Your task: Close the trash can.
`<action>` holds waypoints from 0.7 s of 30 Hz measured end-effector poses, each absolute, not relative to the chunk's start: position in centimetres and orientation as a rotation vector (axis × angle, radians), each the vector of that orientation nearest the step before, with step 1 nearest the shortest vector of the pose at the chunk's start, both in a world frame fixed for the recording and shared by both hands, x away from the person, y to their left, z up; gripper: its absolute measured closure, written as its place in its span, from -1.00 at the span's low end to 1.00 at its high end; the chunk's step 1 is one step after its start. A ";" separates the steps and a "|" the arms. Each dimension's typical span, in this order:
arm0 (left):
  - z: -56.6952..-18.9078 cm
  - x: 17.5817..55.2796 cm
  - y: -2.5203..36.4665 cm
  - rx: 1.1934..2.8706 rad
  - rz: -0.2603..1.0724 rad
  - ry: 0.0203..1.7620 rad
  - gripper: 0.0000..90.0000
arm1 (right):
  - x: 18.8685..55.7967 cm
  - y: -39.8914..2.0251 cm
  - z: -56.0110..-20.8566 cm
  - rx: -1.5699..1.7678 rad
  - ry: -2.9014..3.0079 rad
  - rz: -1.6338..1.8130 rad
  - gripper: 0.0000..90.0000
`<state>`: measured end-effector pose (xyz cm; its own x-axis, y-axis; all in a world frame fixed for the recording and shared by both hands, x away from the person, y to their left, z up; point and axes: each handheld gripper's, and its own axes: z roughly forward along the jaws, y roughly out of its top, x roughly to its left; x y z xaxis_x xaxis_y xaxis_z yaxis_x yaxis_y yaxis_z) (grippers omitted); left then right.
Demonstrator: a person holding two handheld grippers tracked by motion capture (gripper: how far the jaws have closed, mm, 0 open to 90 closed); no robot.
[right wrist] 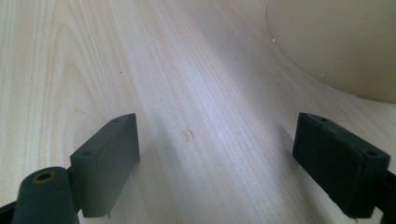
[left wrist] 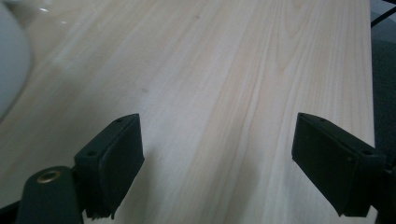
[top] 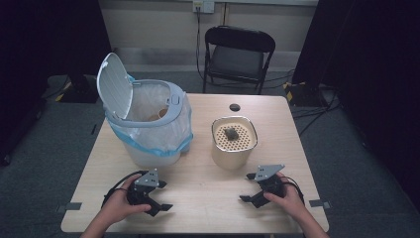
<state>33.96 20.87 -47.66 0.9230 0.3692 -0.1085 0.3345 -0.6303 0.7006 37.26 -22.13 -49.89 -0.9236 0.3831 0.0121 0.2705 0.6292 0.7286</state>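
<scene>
My left gripper [top: 163,196] rests near the front left of the wooden table [top: 208,198], held by a hand. Its jaws stand open with nothing between them; in the left gripper view [left wrist: 219,123] bare wood lies between the pads. My right gripper [top: 247,187] lies at the front right, also open and empty [right wrist: 217,121]. A white lidded bin [top: 148,124] with a clear bag liner stands at the left with its lid up. A beige round canister [top: 234,141] with a perforated top stands mid-table, with a small dark item [top: 231,132] on that top.
The bin's white side [left wrist: 11,60] blurs into the left gripper view's left edge. The canister wall [right wrist: 336,42] is close ahead on the right in the right gripper view. A black folding chair [top: 238,54] stands behind the table. A dark cable hole [top: 235,107] sits near the far edge.
</scene>
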 end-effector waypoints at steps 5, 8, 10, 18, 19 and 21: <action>-46.1 33.8 22.1 2.277 0.068 0.543 -0.64 | 37.2 -22.1 -50.0 0.528 2.697 1.182 -0.72; -45.5 33.7 22.7 2.291 0.075 0.548 -0.64 | 37.2 -22.1 -50.0 0.531 2.698 1.176 -0.73; -45.0 33.7 23.4 2.286 0.073 0.582 -0.64 | 37.2 -22.0 -50.0 0.534 2.697 1.174 -0.74; -43.5 33.5 24.7 2.280 0.100 0.606 -0.64 | 37.2 -22.0 -50.0 0.532 2.696 1.172 -0.74; -43.3 33.5 24.9 2.279 0.099 0.609 -0.64 | 37.2 -22.0 -50.0 0.532 2.696 1.172 -0.74; -42.9 33.5 25.5 2.275 0.096 0.610 -0.64 | 37.2 -22.0 -50.0 0.534 2.697 1.172 -0.74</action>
<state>33.55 25.54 -42.85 0.8827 0.4554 -0.1161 0.3980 -0.5931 0.6998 37.18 -21.99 -50.03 -0.9248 0.3804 0.0013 0.2606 0.6309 0.7308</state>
